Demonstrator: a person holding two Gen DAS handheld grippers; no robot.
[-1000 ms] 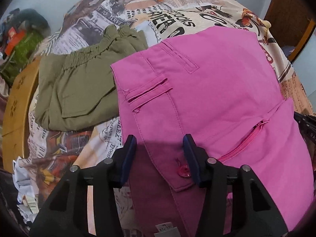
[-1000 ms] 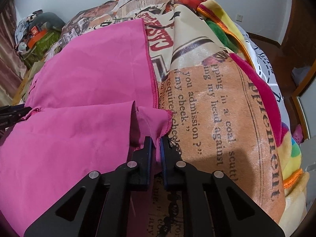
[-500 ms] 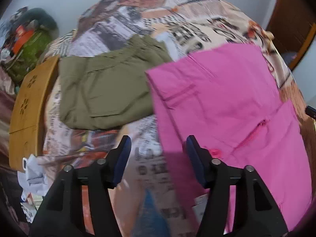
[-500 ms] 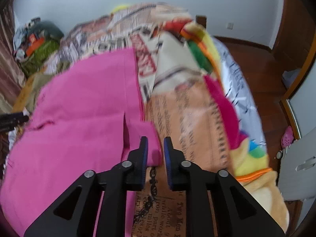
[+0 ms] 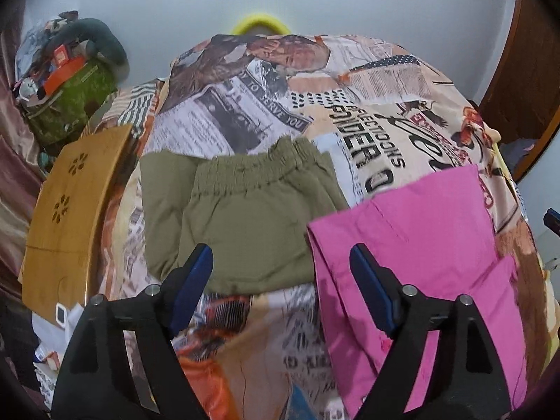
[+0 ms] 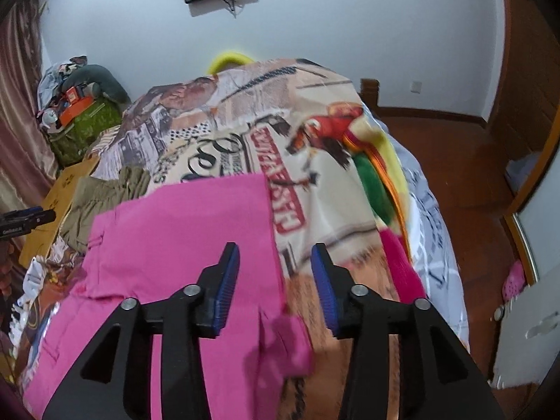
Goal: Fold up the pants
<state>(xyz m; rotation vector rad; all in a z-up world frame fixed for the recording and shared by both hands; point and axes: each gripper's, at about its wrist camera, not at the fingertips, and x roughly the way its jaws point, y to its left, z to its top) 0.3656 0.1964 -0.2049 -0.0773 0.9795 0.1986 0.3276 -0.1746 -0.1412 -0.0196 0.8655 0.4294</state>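
Both the left gripper point(image 5: 281, 273) and the right gripper point(image 6: 275, 273), ribbed blue pads on black arms, have just been opening and hold nothing. Below them the smooth pink pants point(image 6: 182, 245) lie folded flat on the newspaper-print blanket point(image 5: 350, 112). Farther off are crinkled olive shorts point(image 5: 252, 210) with a gathered waistband.

— What carries everything below my claws?

— A bed point(image 5: 350, 80), covered by a blanket point(image 6: 217, 147) printed with newspaper text and pictures. At its right edge I see bright green, yellow and pink bedding point(image 6: 381, 189), with a white sheet point(image 6: 430, 217) past that.

— And what lies straight on the blanket?

— 2 garments, flat. The pink pants point(image 5: 434, 238), folded over, lie on the right. The olive shorts point(image 5: 252, 220), elastic waistband toward the far wall, lie just beside them on the left, their edges meeting.
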